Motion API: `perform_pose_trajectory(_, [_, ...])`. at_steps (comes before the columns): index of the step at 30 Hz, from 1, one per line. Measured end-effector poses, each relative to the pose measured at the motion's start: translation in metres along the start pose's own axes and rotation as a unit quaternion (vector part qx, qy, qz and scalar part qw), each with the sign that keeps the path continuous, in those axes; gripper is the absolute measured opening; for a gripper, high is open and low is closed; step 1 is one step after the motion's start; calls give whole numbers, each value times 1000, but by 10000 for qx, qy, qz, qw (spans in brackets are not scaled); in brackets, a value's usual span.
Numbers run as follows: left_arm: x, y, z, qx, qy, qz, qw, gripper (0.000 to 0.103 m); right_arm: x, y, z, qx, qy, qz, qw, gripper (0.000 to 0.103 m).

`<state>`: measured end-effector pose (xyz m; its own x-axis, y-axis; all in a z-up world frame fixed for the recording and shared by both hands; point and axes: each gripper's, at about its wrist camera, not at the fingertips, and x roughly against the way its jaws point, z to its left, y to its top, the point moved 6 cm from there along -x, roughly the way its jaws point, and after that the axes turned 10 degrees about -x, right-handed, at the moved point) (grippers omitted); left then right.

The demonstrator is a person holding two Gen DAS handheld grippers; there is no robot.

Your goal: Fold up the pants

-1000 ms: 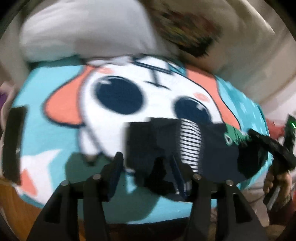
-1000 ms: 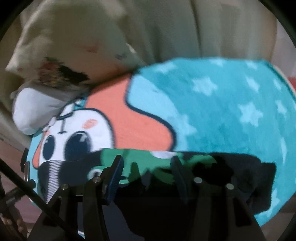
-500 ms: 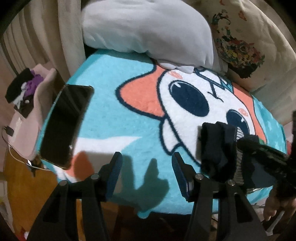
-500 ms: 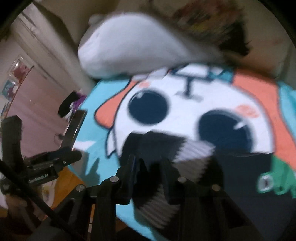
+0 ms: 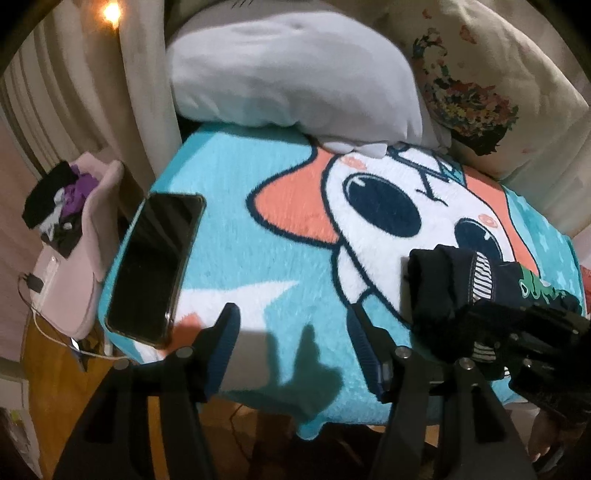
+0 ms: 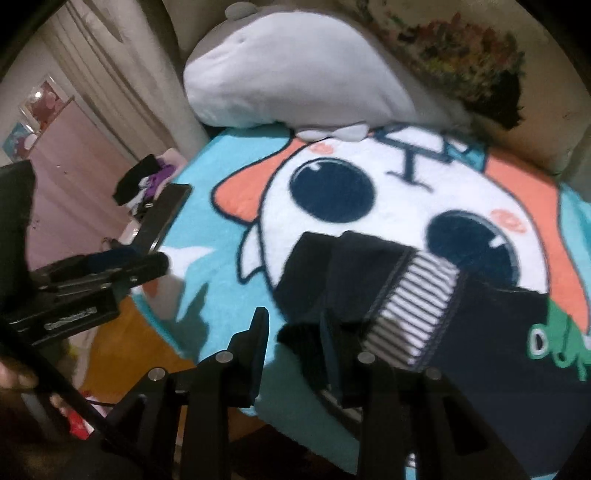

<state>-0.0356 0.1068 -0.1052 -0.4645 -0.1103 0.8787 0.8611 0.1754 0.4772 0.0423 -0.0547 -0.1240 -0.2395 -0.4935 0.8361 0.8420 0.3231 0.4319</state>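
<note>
Pale curtains, wooden floor, a small warm light.

pants cut off at right edge, floral pillow blurred

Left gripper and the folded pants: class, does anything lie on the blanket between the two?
Nothing visible does. The left gripper hangs open over bare blanket, and the pants lie just to its right, with only blanket between. The phone sits on the opposite side.
</note>
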Motion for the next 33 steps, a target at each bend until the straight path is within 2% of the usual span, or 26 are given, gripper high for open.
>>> perform_pose_trajectory(2, [4,2,-1,-94,51,-79,9999,64,-8,-2,-5,-94,-149,135,9998,35])
perform_pose_trajectory(6, [7,2,-1,-222,94,-96,9997,65,-28,-10,-15,-498,-51,554,9972,35])
perform_pose_trajectory(18, [-3,-4,-3,-512,38,141,9986,66,-8,-2,-14,-601,-361,-62,9975,41])
perform_pose_trajectory(22, [-8,-4,-10,-638,-60,200,9977,66,5,0,-25,-761,-543,-292,9952,46])
perform_pose_trajectory(33, [-13,3,-35,-884,-173,348,9953,66,24,0,-58,-1116,-718,-511,9898,47])
